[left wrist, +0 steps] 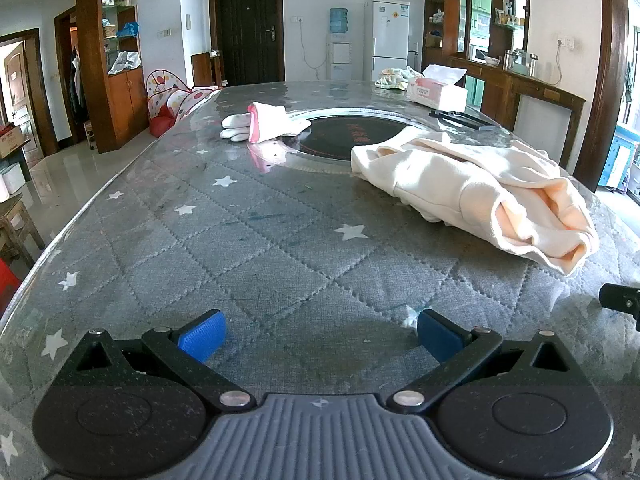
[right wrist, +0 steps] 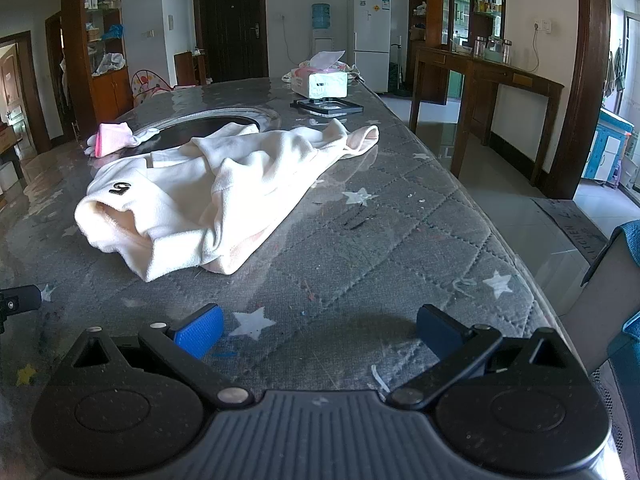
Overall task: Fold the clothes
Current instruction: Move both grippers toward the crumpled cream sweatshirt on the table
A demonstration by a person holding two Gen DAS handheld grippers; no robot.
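A cream fleece garment (left wrist: 472, 188) lies crumpled on the grey quilted table (left wrist: 248, 248), ahead and to the right in the left wrist view. In the right wrist view the garment (right wrist: 216, 192) lies ahead and to the left, with a black "G" patch showing. My left gripper (left wrist: 318, 334) is open and empty, low over the table, well short of the garment. My right gripper (right wrist: 320, 332) is open and empty, also short of the garment. Each gripper's edge shows at the side of the other's view.
A white and pink glove pair (left wrist: 260, 122) lies by a round dark inset plate (left wrist: 348, 136). A tissue box (left wrist: 438, 90) and a flat black frame (right wrist: 328, 106) sit at the far end. The table's right edge (right wrist: 480, 208) drops to tiled floor.
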